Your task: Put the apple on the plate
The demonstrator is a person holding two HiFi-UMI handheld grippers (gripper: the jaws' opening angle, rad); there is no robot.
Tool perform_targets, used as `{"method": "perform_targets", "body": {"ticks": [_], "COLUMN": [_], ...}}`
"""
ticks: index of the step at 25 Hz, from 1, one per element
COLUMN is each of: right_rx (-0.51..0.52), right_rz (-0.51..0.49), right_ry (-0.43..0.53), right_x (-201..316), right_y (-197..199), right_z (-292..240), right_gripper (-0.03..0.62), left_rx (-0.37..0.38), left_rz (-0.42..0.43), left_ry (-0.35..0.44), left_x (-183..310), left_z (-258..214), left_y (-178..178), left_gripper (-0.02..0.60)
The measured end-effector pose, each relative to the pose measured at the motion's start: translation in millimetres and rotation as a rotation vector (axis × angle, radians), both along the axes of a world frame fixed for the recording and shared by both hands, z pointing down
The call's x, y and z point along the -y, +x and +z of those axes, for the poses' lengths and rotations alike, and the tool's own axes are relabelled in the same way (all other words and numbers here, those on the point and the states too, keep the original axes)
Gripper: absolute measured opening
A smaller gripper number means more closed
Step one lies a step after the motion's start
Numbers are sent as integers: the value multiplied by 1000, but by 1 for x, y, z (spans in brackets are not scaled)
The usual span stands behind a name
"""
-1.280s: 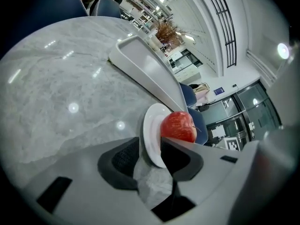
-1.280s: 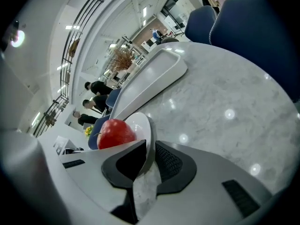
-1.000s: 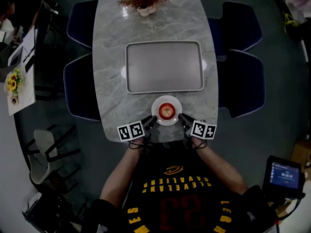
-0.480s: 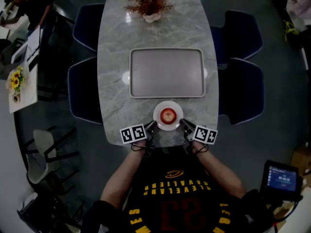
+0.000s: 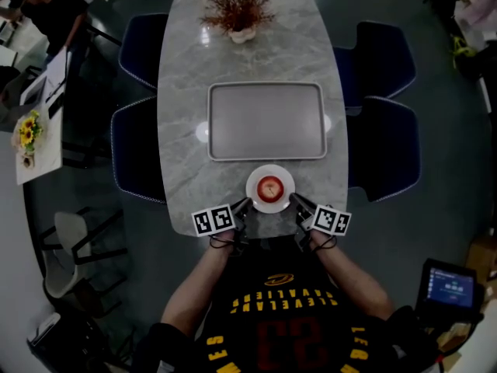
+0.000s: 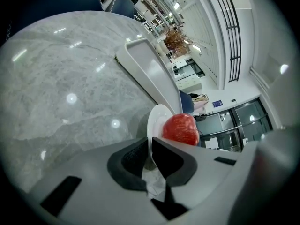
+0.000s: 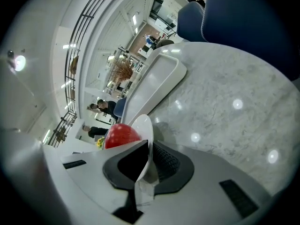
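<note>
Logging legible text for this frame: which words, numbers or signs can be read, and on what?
"CLEVELAND CAVALIERS" - person's jersey, upside down in the head view.
"23" - same jersey, below that.
Small screen at lower right: too small to read.
Blue wall sign in the left gripper view: too small to read.

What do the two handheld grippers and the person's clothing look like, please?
The left gripper and right gripper each have a light grey body, black ribbed pads and a white cube with black square markers. The person wears a black jersey with yellow lettering.
</note>
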State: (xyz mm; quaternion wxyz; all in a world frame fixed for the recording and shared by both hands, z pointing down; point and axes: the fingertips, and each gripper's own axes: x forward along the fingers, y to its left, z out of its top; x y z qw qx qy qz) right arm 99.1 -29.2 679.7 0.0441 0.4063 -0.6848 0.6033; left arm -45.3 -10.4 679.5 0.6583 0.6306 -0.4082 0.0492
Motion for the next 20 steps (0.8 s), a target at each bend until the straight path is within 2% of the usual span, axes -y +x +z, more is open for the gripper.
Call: {"method": "perform_targets", "body": {"ticks": [10,14,20], "right_rx": [87,109,162], "right_rz": [58,59,121], "right_ry": [34,72,77], "right_x": [13,15,28], "right_y": [0,-4,-5], "right_z": [-45,-76,-108], "right_gripper": [34,31,31], "left_rx": [-40,-63,-103], "left_rz": [-40,-64,-80], "left_ry": [59,101,176], "left_x": [8,12,30], "left_z": [-42,-70,-110], "left_y": [1,-4,-6], "left_gripper": [31,31,28]}}
